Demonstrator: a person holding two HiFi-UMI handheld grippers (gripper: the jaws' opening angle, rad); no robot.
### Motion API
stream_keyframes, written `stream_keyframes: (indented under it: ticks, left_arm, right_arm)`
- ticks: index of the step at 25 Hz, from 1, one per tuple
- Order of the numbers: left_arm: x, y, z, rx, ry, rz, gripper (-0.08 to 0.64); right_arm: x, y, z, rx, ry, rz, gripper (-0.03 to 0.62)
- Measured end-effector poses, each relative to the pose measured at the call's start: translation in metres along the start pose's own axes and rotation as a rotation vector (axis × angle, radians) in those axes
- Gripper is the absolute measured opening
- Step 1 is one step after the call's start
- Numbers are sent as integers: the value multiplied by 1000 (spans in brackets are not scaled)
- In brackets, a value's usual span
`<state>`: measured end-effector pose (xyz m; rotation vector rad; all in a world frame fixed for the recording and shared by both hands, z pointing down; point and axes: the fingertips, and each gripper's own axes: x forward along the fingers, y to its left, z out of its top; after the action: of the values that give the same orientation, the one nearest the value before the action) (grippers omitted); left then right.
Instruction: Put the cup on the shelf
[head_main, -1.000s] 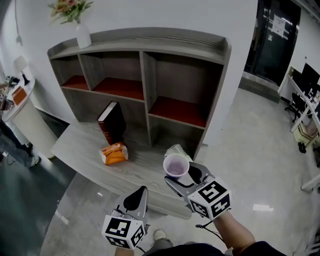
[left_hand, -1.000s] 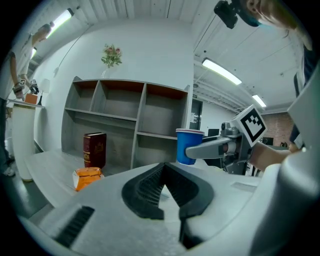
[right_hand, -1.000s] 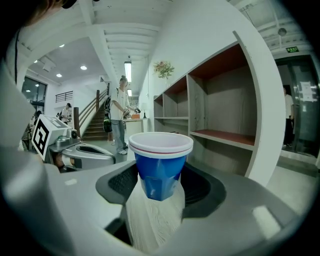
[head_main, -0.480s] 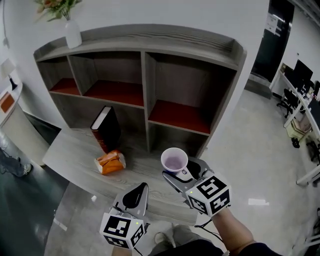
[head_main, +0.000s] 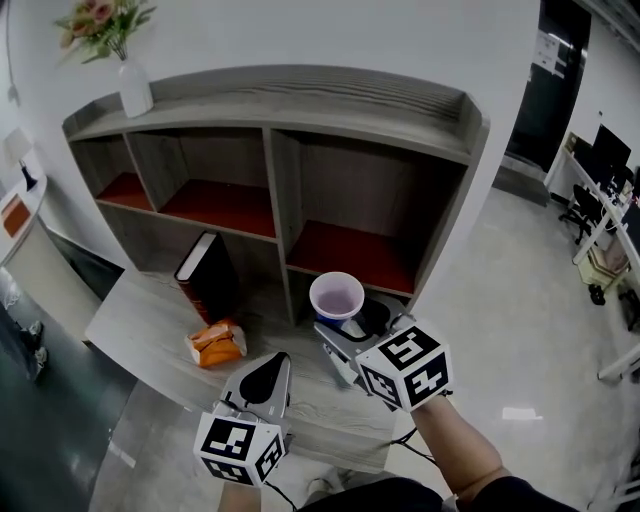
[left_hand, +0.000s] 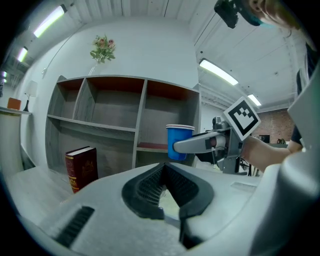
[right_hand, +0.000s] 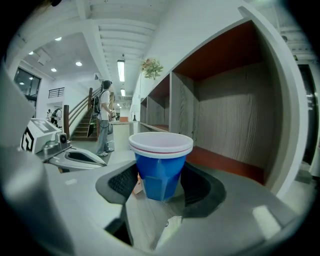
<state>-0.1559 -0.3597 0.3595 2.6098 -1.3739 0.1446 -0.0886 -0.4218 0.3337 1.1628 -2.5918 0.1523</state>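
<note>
A blue cup (head_main: 337, 296) with a white rim stands upright between the jaws of my right gripper (head_main: 345, 325), which is shut on it. The cup hangs in front of the grey wooden shelf (head_main: 280, 100), just before the red board of its lower right compartment (head_main: 350, 255). In the right gripper view the cup (right_hand: 161, 167) sits between the dark pads, with the shelf (right_hand: 225, 110) to its right. My left gripper (head_main: 268, 372) is lower and to the left, its jaws together and holding nothing. The left gripper view shows the cup (left_hand: 179, 141) side-on.
A dark red book (head_main: 205, 270) stands under the shelf, with an orange packet (head_main: 217, 343) on the grey ledge (head_main: 140, 315) in front of it. A white vase of flowers (head_main: 132, 88) tops the shelf's left end. A person (right_hand: 105, 117) stands far off by stairs.
My right gripper has carried the cup up and forward, closer to the lower right compartment. The left gripper has stayed low and shut.
</note>
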Motion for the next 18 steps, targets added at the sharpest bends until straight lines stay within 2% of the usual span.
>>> stream_keyframes:
  ticks: [5,18]
  left_arm:
    - [20,0,12,23,-5,1,-2]
    - [42,19,24,12,-6,46,-2]
  right_arm:
    - [16,-24,18,-3,-17,0,270]
    - [58,-71,43,-7,-28,-43,270]
